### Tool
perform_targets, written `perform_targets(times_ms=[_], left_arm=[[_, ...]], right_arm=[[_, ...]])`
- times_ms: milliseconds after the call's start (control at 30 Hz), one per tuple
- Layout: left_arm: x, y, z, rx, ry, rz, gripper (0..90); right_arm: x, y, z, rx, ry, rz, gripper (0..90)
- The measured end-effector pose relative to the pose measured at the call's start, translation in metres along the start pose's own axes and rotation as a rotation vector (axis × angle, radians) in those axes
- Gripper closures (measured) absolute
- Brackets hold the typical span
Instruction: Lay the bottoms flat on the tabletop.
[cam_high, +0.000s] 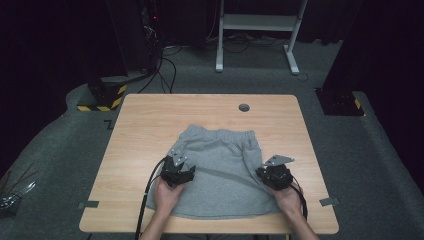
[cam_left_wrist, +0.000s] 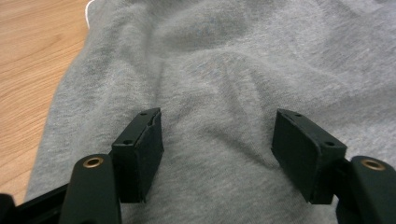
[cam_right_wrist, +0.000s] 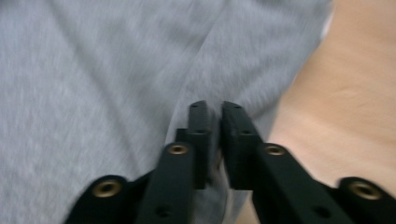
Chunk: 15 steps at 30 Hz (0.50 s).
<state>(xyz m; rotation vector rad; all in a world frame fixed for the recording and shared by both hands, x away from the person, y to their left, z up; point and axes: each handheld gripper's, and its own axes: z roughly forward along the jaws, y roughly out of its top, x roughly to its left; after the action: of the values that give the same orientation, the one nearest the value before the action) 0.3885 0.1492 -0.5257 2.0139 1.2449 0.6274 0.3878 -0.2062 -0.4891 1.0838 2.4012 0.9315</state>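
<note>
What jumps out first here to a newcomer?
Grey shorts lie spread flat mid-table, waistband away from the person. Both hands rest grippers on them: the left gripper open over the cloth, the right gripper nearly shut at the shorts' edge, beside bare table.

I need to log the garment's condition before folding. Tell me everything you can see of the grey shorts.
The grey shorts look like soft fleece, with a gathered elastic waistband at the far edge. They lie spread flat but wrinkled on the wooden table, hems toward the person. The left gripper hovers open over the cloth with its jaws wide apart; the right gripper is shut near the shorts' right edge, possibly pinching a fold.
</note>
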Motion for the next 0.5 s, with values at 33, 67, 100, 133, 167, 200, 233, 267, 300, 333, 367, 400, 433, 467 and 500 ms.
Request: perform_targets(times_ms=[33, 67, 100, 133, 167, 200, 233, 267, 300, 333, 367, 400, 433, 467, 500], left_arm=[[0.0, 0.0, 0.0, 0.0, 0.0, 0.0, 33.4], [0.0, 0.0, 0.0, 0.0, 0.0, 0.0, 33.4], [0.0, 0.0, 0.0, 0.001, -0.001, 0.0, 33.4], [0.0, 0.0, 0.0, 0.0, 0.0, 0.0, 33.4], [0.0, 0.0, 0.0, 0.0, 0.0, 0.0, 33.4], [0.0, 0.0, 0.0, 0.0, 0.0, 0.0, 33.4], [0.0, 0.0, 0.0, 0.0, 0.0, -0.001, 33.4], [0.0, 0.0, 0.0, 0.0, 0.0, 0.0, 33.4], [0.0, 0.0, 0.0, 0.001, -0.001, 0.0, 33.4], [0.0, 0.0, 0.0, 0.0, 0.0, 0.0, 33.4], [0.0, 0.0, 0.0, 0.001, -0.001, 0.0, 33.4], [0.0, 0.0, 0.0, 0.0, 0.0, 0.0, 33.4], [0.0, 0.0, 0.0, 0.0, 0.0, 0.0, 33.4], [0.0, 0.0, 0.0, 0.001, -0.001, 0.0, 33.4], [0.0, 0.0, 0.0, 0.001, -0.001, 0.0, 33.4]], right_arm=[[-0.005, 0.004, -0.003, -0.019, -0.015, 0.018, 75.3], [-0.01, 0.009, -0.006, -0.037, -0.028, 0.046, 74.6], [-0.017, 0.014, -0.007, -0.051, -0.04, 0.065, 73.9], [-0.023, 0.02, -0.006, -0.056, -0.053, 0.08, 73.3], [-0.029, 0.025, -0.004, -0.055, -0.062, 0.098, 71.7], [-0.034, 0.029, 0.0, -0.049, -0.072, 0.115, 69.1], [-0.039, 0.033, 0.006, -0.04, -0.08, 0.135, 66.5], [-0.043, 0.036, 0.012, -0.032, -0.079, 0.157, 63.6], [-0.047, 0.038, 0.019, -0.029, -0.074, 0.179, 61.0], [-0.05, 0.039, 0.026, -0.02, -0.07, 0.204, 57.8], [-0.053, 0.04, 0.035, -0.002, -0.064, 0.226, 55.3], [-0.055, 0.039, 0.043, 0.017, -0.052, 0.241, 54.5], [-0.056, 0.039, 0.05, 0.035, -0.053, 0.252, 55.0], [-0.055, 0.039, 0.055, 0.054, -0.052, 0.257, 59.9], [-0.054, 0.038, 0.059, 0.065, -0.048, 0.248, 67.5]])
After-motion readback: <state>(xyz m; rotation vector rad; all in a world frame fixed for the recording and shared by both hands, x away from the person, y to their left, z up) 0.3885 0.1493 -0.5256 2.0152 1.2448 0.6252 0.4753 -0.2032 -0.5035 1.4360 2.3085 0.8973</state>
